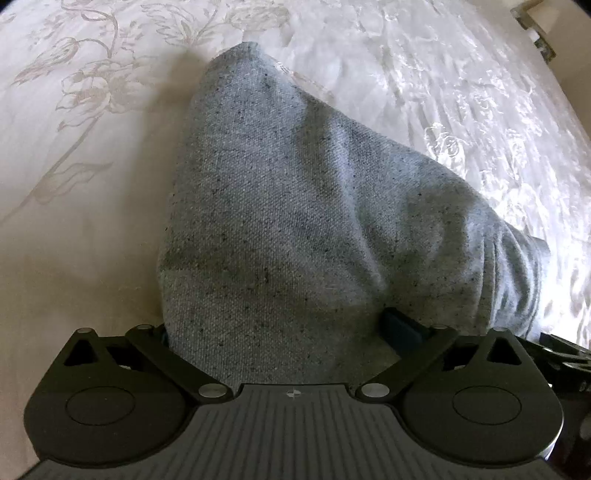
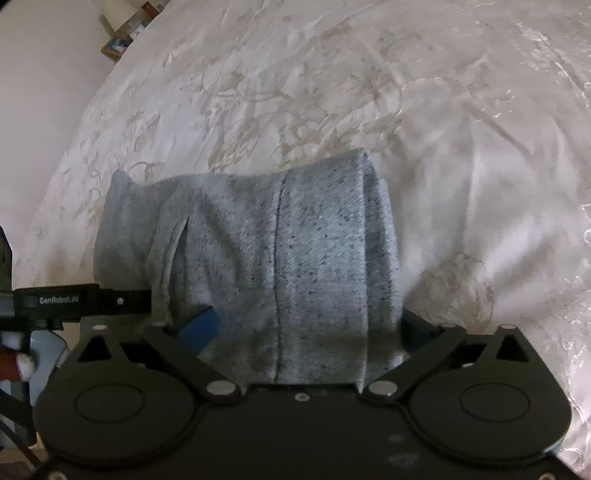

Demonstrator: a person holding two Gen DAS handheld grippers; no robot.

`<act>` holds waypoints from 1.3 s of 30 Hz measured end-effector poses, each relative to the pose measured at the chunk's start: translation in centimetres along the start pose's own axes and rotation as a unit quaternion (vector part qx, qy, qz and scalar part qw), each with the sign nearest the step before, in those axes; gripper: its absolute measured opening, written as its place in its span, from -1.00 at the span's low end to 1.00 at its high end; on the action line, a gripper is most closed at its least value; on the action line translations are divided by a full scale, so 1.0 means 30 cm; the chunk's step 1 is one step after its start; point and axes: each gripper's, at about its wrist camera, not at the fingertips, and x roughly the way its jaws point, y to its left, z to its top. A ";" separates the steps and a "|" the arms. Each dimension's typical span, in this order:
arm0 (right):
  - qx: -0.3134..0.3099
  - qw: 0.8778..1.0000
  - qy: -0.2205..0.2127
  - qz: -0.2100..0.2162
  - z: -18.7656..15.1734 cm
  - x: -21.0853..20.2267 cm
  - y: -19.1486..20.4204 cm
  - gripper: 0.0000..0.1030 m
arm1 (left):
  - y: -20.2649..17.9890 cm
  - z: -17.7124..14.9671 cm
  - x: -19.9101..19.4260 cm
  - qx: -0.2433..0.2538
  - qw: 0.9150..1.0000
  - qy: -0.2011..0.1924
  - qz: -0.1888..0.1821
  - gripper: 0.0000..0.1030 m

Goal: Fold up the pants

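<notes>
The grey speckled pants [image 1: 280, 229] lie bunched on a white floral bedspread [image 1: 81, 155]. In the left wrist view the cloth covers my left gripper [image 1: 277, 332], and only part of the right finger [image 1: 400, 326] shows beside it. The jaws stand wide apart with cloth filling the gap. In the right wrist view the pants [image 2: 280, 258] show a vertical seam and also drape over my right gripper [image 2: 306, 332]. Its blue fingers [image 2: 201, 321] stand wide apart at either side of the cloth. Whether either gripper pinches the cloth is hidden.
The bedspread [image 2: 406, 110] stretches in all directions around the pants. A wall and a shelf with small items [image 2: 122, 33] lie at the far upper left in the right wrist view. The left gripper's body [image 2: 81, 299] shows at the left edge.
</notes>
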 end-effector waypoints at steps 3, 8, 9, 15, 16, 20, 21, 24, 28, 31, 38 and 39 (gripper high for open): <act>0.001 1.000 -0.002 0.000 -0.002 0.012 -0.002 1.00 | -0.003 -0.004 -0.001 -0.002 1.000 -0.010 0.006 1.00; 0.000 1.000 -0.005 0.004 -0.008 0.018 -0.013 1.00 | -0.011 -0.011 -0.002 -0.007 0.999 -0.031 0.022 1.00; -0.001 1.000 -0.005 0.003 -0.007 0.022 -0.010 1.00 | -0.011 -0.012 -0.004 -0.008 0.999 -0.036 0.025 1.00; 0.001 1.000 0.000 -0.001 -0.006 0.021 -0.010 1.00 | -0.023 -0.047 -0.010 -0.009 0.998 -0.055 0.027 1.00; 0.001 1.000 0.003 -0.001 -0.001 0.024 -0.008 1.00 | -0.016 -0.046 -0.008 -0.010 0.998 -0.054 0.026 1.00; 0.005 1.000 0.015 0.004 0.017 0.029 -0.013 1.00 | -0.015 -0.036 -0.007 -0.011 0.999 -0.041 0.023 1.00; 0.005 1.000 0.018 0.007 0.022 0.030 -0.016 1.00 | -0.015 -0.032 -0.007 -0.011 0.999 -0.039 0.023 1.00; 0.008 1.000 0.021 0.012 0.025 0.027 -0.020 1.00 | -0.020 -0.029 -0.008 -0.010 0.999 -0.040 0.025 1.00; 0.015 1.000 0.007 0.015 0.017 -0.005 -0.015 0.27 | -0.048 -0.031 -0.030 -0.003 0.998 -0.048 0.038 0.64; 0.023 0.999 -0.008 0.022 0.008 -0.051 -0.015 -0.24 | -0.081 -0.031 -0.083 0.003 0.996 -0.066 0.057 0.02; 0.014 0.998 -0.035 0.041 0.004 -0.150 0.014 -0.49 | -0.077 -0.061 -0.194 -0.006 0.993 -0.101 0.053 -0.63; 0.005 0.998 -0.039 0.041 0.004 -0.167 0.030 -0.49 | -0.075 -0.060 -0.210 -0.005 0.993 -0.108 0.052 -0.63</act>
